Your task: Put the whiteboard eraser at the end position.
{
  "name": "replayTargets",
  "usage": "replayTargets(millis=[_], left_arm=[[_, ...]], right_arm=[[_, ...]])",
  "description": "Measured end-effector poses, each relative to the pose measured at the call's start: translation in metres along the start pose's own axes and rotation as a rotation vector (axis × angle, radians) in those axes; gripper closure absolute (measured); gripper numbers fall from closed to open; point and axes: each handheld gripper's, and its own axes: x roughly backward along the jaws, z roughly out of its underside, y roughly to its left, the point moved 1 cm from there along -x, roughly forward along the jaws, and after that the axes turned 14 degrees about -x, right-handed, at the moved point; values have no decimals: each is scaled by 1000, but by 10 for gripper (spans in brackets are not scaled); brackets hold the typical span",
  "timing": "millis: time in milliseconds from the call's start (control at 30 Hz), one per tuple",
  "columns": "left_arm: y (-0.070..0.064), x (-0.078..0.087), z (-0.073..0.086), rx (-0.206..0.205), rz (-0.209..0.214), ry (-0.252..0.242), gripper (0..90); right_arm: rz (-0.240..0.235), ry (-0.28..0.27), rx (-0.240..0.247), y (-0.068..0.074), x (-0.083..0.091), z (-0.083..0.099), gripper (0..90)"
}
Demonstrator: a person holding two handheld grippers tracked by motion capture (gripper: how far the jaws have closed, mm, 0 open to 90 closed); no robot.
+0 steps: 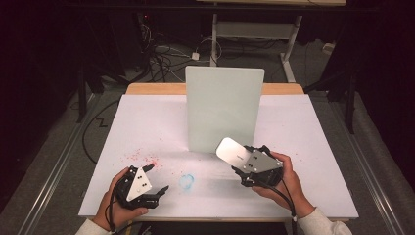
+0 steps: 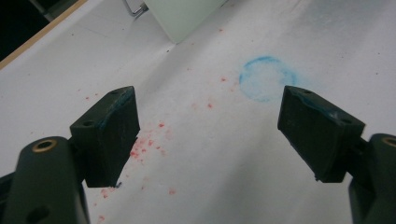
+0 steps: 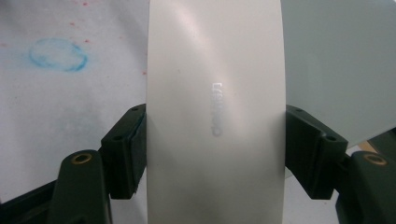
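Observation:
My right gripper [image 1: 243, 159] [image 3: 215, 140] is shut on a smooth white oblong object [image 1: 230, 150] [image 3: 215, 70] with a faint silver logo. It holds the object by its two long sides, tilted up above the table, just in front of the upright white board [image 1: 222, 107] [image 3: 336, 56]. My left gripper [image 1: 157, 178] [image 2: 208, 126] stands open low over the near left of the table, with nothing between its jaws. A blue ring mark [image 1: 187, 181] [image 2: 266, 78] [image 3: 57, 54] lies on the table between the two grippers.
The white table top [image 1: 147, 122] carries red specks [image 1: 144, 157] [image 2: 147, 142] beside the left gripper. A metal foot [image 2: 135, 8] props the board [image 2: 182, 14]. Cables and table legs lie on the floor beyond the far edge.

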Motion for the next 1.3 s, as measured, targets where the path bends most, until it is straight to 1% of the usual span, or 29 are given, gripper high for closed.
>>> replayTargets(millis=[200,433,533,800,833,900,1167,1300], left_arm=[[0,0,0,-3,1,2,197],[0,0,0,-2,1,2,197],[0,0,0,-5,4,5,197],[0,-1,0,-5,6,7,197],[-1,-1,0,-6,6,8,197],[-1,-2,0,-6,7,9,197],[-1,-2,0,-9,12,11,197],[-1,-3,0,-8,14,11,197]], right_arm=[[-39,32,12,6,-6,5,310],[-88,63,39,11,-7,5,310],[-116,89,55,12,-8,5,310],[-172,163,89,17,-15,7,310],[-185,179,107,17,-17,7,310],[-198,198,123,20,-20,8,310],[-290,269,146,23,-35,8,310],[-344,294,154,22,-41,7,310]])
